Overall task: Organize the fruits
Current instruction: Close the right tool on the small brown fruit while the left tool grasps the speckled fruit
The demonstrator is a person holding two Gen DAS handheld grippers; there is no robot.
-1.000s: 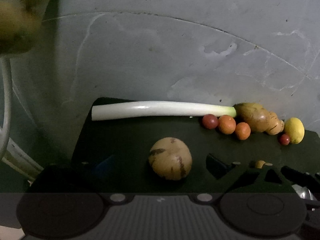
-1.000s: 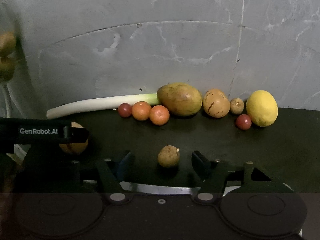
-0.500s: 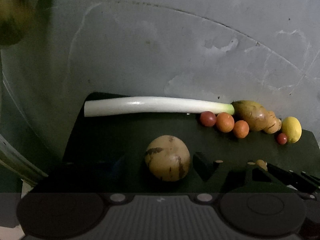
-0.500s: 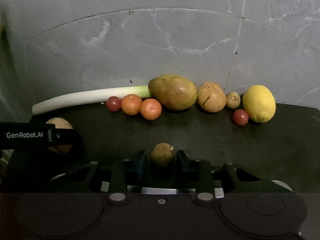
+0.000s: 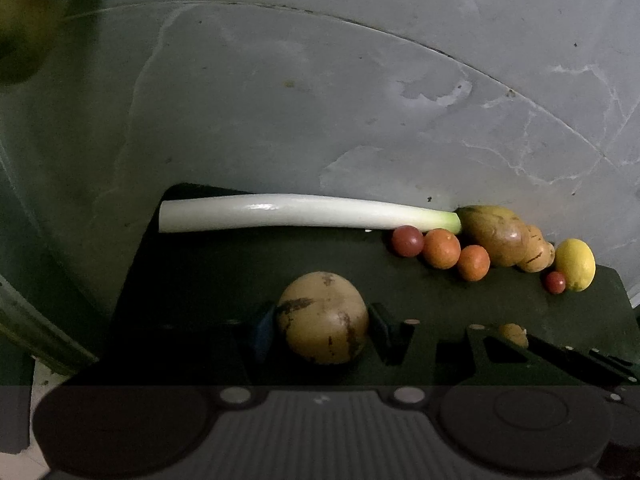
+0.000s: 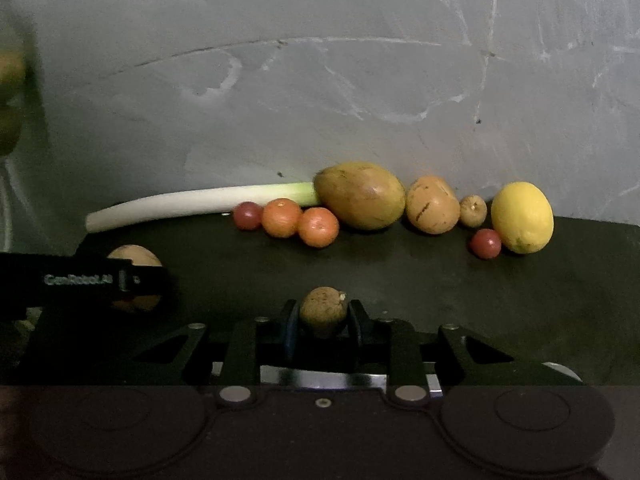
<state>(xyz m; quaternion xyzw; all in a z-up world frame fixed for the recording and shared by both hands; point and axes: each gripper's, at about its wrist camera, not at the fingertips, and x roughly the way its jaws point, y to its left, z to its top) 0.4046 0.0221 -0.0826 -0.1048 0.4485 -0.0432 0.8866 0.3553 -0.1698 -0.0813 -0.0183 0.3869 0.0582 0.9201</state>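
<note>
Left gripper: my left gripper [image 5: 322, 330] has its two fingers pressed against either side of the round tan melon [image 5: 322, 317], which sits on the dark mat [image 5: 208, 280]; I am gripping it.
Right gripper: my right gripper [image 6: 323, 316] is closed narrow around the small brown fruit [image 6: 323, 311], a finger touching each side of it.
Small brown fruit: low on the mat, near its front edge, well apart from the row at the back.
Round tan melon: pale skin with dark brown streaks; from the right wrist view it shows at far left [image 6: 134, 258], partly hidden behind my left gripper's black finger.
Back row: lined up along the grey wall [image 6: 320, 100].
Leek: the leek [image 6: 192, 202] lies flat at the left of the row, white end pointing left, green end touching the mango [image 6: 360, 196].
In front of the leek's green end: a dark red fruit [image 6: 248, 216] and two small oranges [image 6: 282, 218] [image 6: 319, 227], side by side and touching.
Right of the mango: a second streaked melon [image 6: 432, 205], then a small tan fruit [image 6: 473, 211], then the lemon [image 6: 522, 218].
Second dark red fruit: this one [image 6: 485, 243] sits just in front of the lemon, at its left.
</note>
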